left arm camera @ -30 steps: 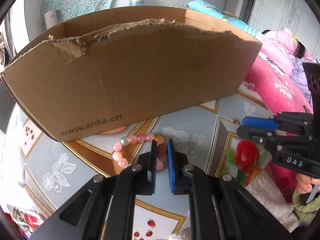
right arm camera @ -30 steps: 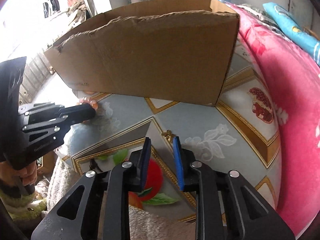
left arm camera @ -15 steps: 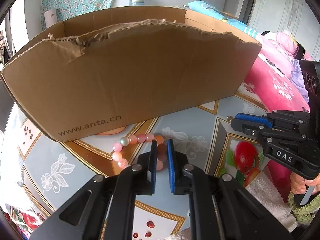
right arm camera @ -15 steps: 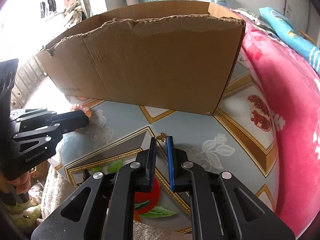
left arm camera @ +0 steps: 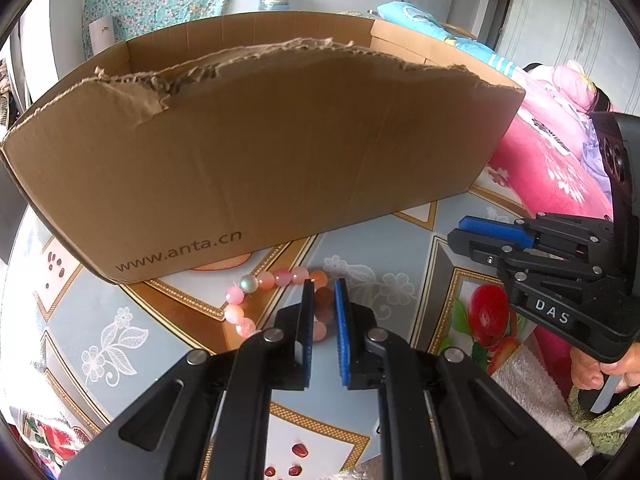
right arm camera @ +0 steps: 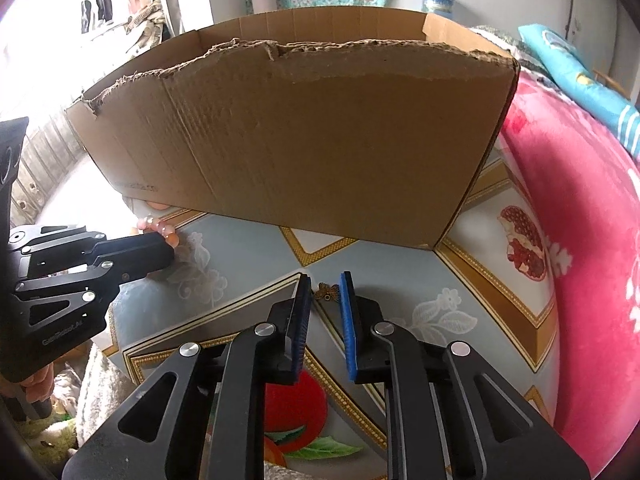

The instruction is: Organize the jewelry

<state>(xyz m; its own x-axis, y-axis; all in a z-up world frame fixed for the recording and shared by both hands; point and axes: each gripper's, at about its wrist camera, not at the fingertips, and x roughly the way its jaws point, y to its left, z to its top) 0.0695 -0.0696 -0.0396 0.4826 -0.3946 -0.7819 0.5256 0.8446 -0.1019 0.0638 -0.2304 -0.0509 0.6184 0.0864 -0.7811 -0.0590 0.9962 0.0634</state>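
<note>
Both wrist cameras are looking steeply down along their own tongs, close above the bench. Each is facing the cardboard box at 12 o'clock. Both are sharing the box front and the bench strip before it.

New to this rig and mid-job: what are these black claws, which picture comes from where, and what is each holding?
A person holds a two-finger gripper in each hand; a camera on each looks along its fingers. In the left view, the left gripper is closed on a pink bead bracelet lying on the patterned table before a cardboard box. In the right view, the right gripper has just been opening; a small brass charm lies between its fingers, not pinched.
</note>
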